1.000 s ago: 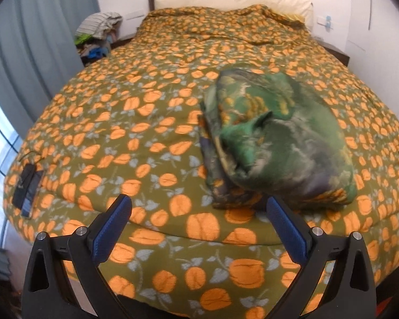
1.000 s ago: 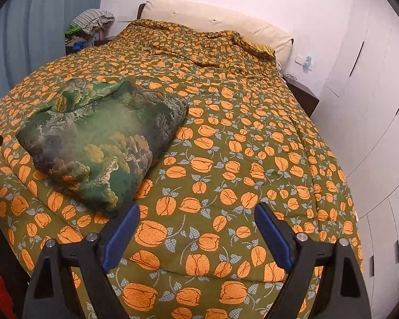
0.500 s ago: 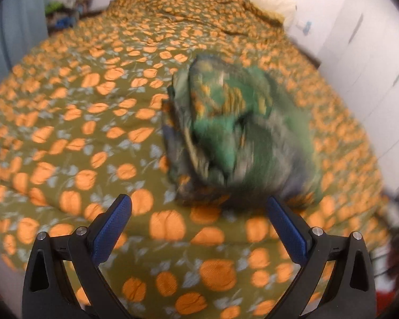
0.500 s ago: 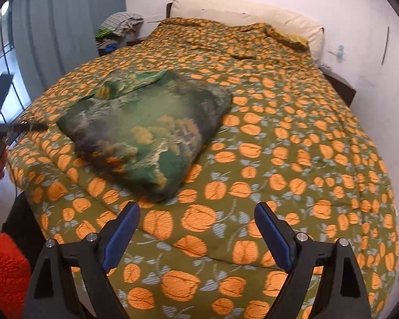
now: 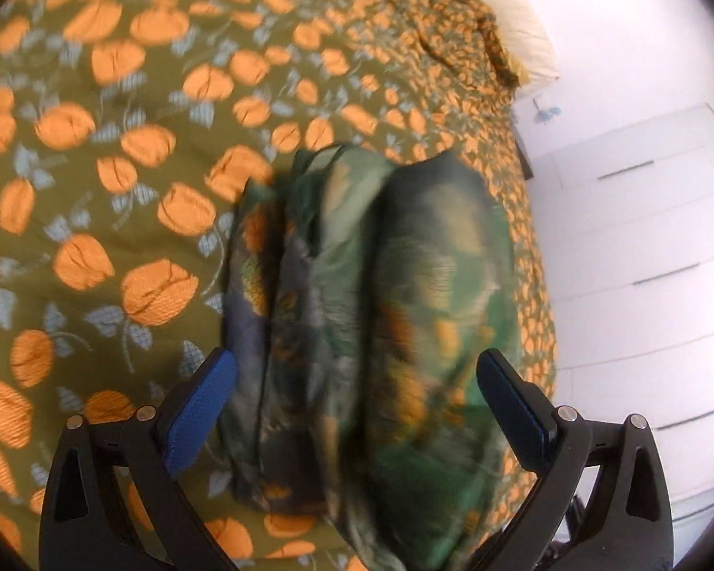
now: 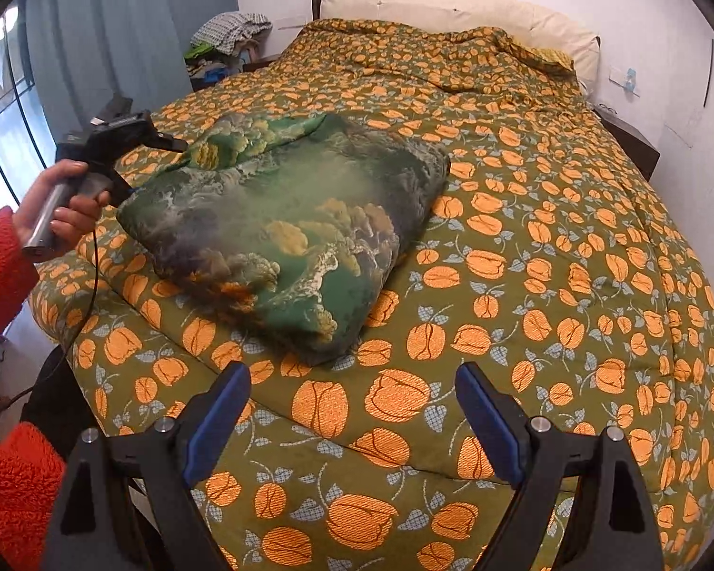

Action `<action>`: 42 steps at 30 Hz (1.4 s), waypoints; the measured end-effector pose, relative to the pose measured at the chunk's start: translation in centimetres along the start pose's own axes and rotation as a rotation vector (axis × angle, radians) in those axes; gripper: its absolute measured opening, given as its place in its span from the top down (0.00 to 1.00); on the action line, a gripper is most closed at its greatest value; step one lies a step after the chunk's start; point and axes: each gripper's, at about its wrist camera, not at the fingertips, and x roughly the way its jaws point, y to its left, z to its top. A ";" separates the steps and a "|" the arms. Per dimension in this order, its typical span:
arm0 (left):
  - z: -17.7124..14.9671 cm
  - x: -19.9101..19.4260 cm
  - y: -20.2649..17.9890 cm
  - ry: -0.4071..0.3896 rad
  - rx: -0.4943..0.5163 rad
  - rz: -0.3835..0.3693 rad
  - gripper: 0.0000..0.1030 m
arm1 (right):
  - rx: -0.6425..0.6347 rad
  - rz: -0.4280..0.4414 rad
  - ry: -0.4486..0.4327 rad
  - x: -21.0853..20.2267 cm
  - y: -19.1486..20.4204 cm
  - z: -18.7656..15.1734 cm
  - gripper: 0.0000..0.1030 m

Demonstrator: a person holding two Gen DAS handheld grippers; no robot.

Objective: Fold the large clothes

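The folded green printed garment [image 6: 281,233], soft, bulky and best gripped along its layered edge, lay on the bed [image 6: 571,261] near its foot, between the wide-open left hand-held gripper [image 5: 357,399] and the wide-open, empty right hand-held gripper [image 6: 352,409].

I see a wide bed [image 6: 571,257] covered edge to edge by an olive quilt [image 6: 523,200] printed with orange tulip-like flowers and pale grey leaves. A folded green garment [image 6: 285,228] with gold and grey landscape patterning lies directly on the quilt, a thick rectangular bundle just beyond my right fingers and toward their left side. Farther past the fingers, the quilt bunches into wrinkles beneath a cream pillow [image 6: 452,9] resting along the head of the bed.
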 end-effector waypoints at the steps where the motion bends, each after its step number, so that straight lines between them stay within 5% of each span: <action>1: -0.1 0.4 0.4 0.008 -0.004 -0.012 0.02 | 0.001 -0.001 0.008 0.3 -0.1 0.1 0.13; 4: -0.5 2.0 1.3 0.038 0.019 -0.047 0.02 | 0.027 0.013 0.027 1.4 -0.8 0.5 0.13; 11: -0.6 4.4 2.6 0.056 0.075 0.068 0.00 | 0.221 0.170 -0.029 4.5 -4.6 3.4 0.13; 19: -0.3 5.5 2.7 0.084 0.093 0.087 0.00 | 0.468 0.465 0.018 14.8 -7.9 5.9 0.13; 26: 0.3 6.9 2.2 0.103 0.100 0.073 0.00 | 0.649 0.559 0.105 22.1 -7.1 6.4 0.12; 29: 0.6 7.7 2.2 0.129 0.081 0.066 0.00 | 0.518 0.461 0.116 21.8 -5.4 7.5 0.17; 33: 0.3 7.1 -1.5 0.099 0.221 0.199 0.43 | 0.242 0.254 0.065 19.1 -1.0 9.4 0.27; 36: -0.6 5.9 -4.3 0.064 0.304 0.298 0.52 | 0.028 0.117 -0.016 17.0 2.8 9.9 0.30; 42: -2.8 3.5 -9.5 -0.031 0.460 0.343 0.54 | 0.006 0.156 -0.093 13.1 2.9 9.5 0.33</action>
